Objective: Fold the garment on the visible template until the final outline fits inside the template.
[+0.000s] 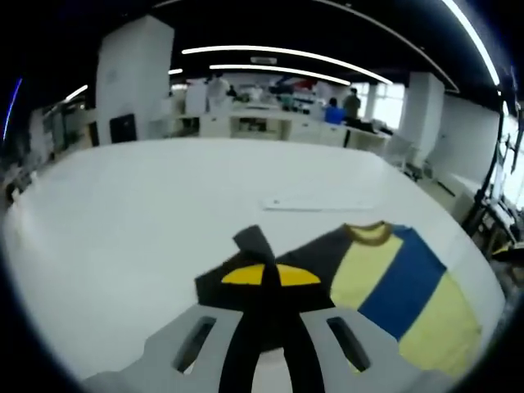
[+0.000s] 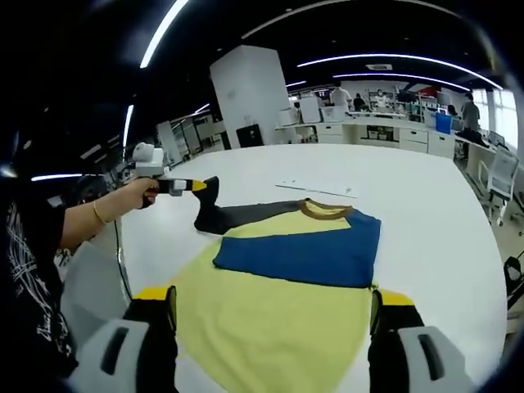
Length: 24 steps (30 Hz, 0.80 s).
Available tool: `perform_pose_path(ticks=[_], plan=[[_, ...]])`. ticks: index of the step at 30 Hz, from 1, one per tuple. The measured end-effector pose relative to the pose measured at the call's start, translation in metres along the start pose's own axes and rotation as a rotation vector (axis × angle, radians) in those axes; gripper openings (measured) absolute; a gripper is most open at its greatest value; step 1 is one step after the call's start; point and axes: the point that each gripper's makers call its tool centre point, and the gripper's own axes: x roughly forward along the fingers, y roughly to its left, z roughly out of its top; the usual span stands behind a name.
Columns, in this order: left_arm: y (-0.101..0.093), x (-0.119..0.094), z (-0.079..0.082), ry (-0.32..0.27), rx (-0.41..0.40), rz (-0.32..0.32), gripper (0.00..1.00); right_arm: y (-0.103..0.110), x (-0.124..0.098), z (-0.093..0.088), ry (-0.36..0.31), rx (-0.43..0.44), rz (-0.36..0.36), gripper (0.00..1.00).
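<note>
Folding barely begun: the shirt [image 2: 286, 270] lies mostly flat on the white worktop [image 2: 426, 221].
Left gripper [image 1: 266, 286] has its jaws clamped on the dark sleeve [image 2: 214, 214], lifting it; right gripper [image 2: 274, 315] hovers with jaws spread wide. Body unfolded.
</note>
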Motion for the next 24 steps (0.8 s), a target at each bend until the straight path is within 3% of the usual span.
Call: perform_pose_path(ticks=[13, 24], plan=[[-0.06, 0.028, -0.003, 0.027, 0.045, -0.103, 0.01, -0.01, -0.003, -0.016, 0.01, 0.013, -0.007, 0.99], [-0.107, 0.039, 0.007, -0.009, 0.078, -0.172, 0.01, -0.01, -0.001, -0.021, 0.018, 0.025, -0.007, 0.98]])
